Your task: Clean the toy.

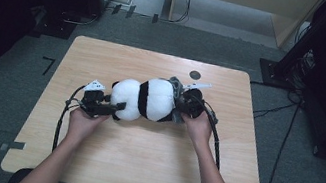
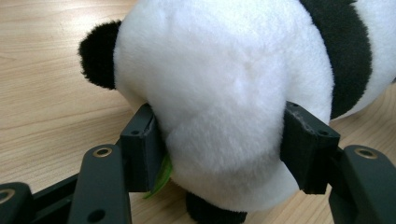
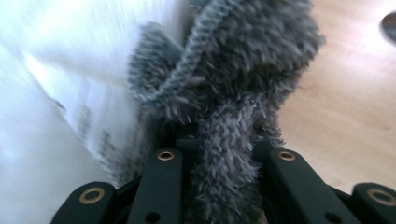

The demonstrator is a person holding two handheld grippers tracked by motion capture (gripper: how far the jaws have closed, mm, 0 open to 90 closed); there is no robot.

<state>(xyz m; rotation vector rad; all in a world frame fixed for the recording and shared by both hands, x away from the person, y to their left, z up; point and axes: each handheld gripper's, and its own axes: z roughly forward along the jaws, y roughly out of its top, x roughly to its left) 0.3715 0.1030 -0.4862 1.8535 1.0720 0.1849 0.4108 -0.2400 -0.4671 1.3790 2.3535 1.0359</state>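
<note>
Both sets of fingers are closed on something soft. On my left gripper (image 2: pixel 219 140), the two black pads (image 2: pixel 306 144) press into the white plush of a toy panda's head (image 2: pixel 224 88), one on each side, denting the fur; a small green scrap (image 2: pixel 161 176) sticks out beside the left pad. On my right gripper (image 3: pixel 224 154), the jaws are pressed together on a strip of fuzzy grey knit, a scarf (image 3: pixel 233 93), which rises from between them and bunches up against the panda's white body.

From the high view I see the panda (image 1: pixel 147 100) lying on its side near the middle of the wooden table (image 1: pixel 138 163), head toward my left hand (image 1: pixel 84 122) and black-banded body toward my right hand (image 1: pixel 198 125). The left gripper (image 1: pixel 115 107) lies low along the tabletop, reaching in at the head. The right gripper (image 1: pixel 184 103) sits at the opposite end, where the grey scarf (image 1: pixel 176 87) is gathered against the toy.

A black ear (image 2: pixel 99 53) stands at the edge of the head in the left gripper view. A small dark round mark (image 1: pixel 195 75) lies on the table just beyond the panda.
</note>
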